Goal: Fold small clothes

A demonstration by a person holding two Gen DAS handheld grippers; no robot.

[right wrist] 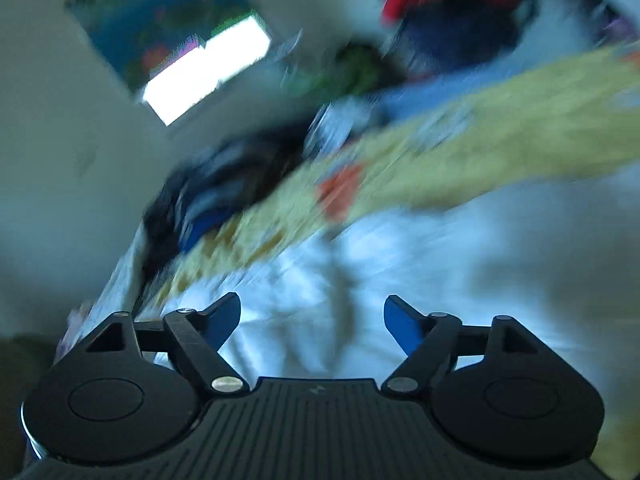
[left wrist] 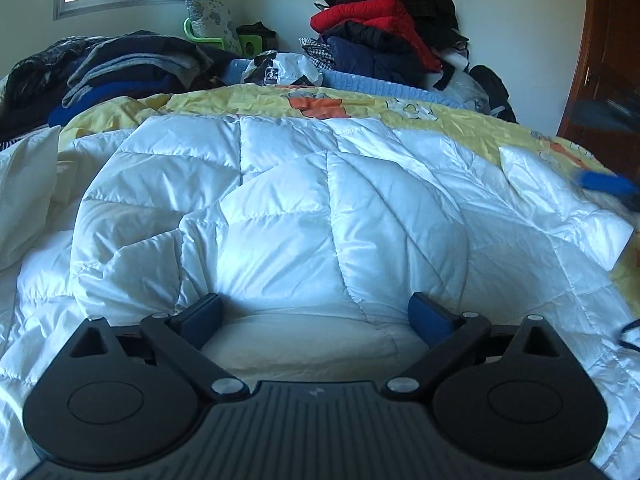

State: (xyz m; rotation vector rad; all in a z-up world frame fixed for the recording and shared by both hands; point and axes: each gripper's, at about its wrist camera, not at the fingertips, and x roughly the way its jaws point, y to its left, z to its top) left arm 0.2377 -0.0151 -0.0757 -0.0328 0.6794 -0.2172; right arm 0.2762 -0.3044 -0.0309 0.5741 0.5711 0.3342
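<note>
A white quilted puffy garment (left wrist: 304,208) lies spread over a yellow patterned bedsheet (left wrist: 460,120). My left gripper (left wrist: 316,308) sits low over its near edge with the jaws spread wide. White fabric bulges between the fingers, but the pads do not press on it. At the right edge of the left wrist view a blurred blue finger of my right gripper (left wrist: 608,184) hovers over the garment. The right wrist view is heavily motion-blurred. There my right gripper (right wrist: 313,304) stands open above the white garment (right wrist: 360,280) with nothing between its fingers.
Behind the sheet are a stack of dark folded clothes (left wrist: 120,68), a heap of red and dark jackets (left wrist: 384,32) and a white plastic bag (left wrist: 280,68). A white pillow (left wrist: 24,184) lies at the left. A wooden door (left wrist: 608,60) stands at the right.
</note>
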